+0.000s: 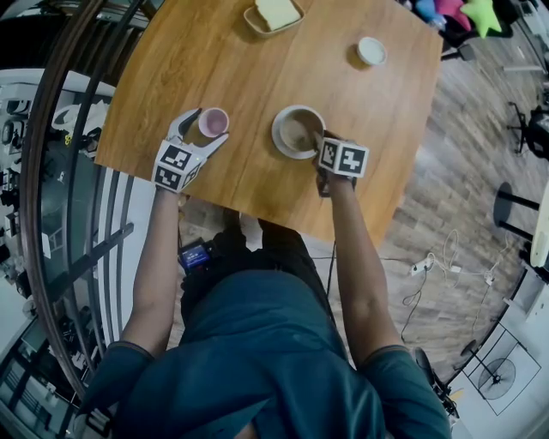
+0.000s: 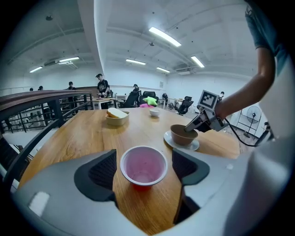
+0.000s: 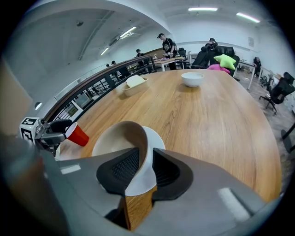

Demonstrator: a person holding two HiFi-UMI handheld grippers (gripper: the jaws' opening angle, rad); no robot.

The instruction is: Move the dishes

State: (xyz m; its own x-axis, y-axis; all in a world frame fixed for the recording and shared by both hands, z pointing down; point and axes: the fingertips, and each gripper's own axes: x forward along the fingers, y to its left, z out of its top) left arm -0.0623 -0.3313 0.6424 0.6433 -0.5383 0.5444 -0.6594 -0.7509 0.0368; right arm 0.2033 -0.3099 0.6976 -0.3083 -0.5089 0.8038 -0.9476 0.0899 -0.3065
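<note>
"Two pickups started at once, by my reading. Which was further along?"

"The right. Right gripper (image 3: 145, 168) had its pads (image 3: 123, 169) set narrow, pinching the near wall of the brown bowl (image 3: 115, 138): one pad inside, one outside, both against it. Bowl sat on its white saucer (image 1: 278, 140), towards the near edge of the table (image 1: 197, 60)."

"Lifted?"

"Not that I could see. Bowl looked down on the saucer."

"And the left?"

"Left gripper (image 1: 207, 129) wide open. Red cup (image 2: 144, 165) stood upright on the table between the fingers (image 2: 99, 171), a gap on each side, nothing touching."

"Step in hand, then?"

"Grasping, I judged. No dish carried off yet."

"Next move?"

"Left needed to close on the cup, gently, since the thin wall would likely buckle. Right needed a straight lift. A rim pinch could let the bowl swing, and the saucer might stay behind."

"Other dishes?"

"Dish with a pale slab (image 1: 273, 15) and a small white bowl (image 1: 371, 51), far side, well apart from both grippers."
</note>
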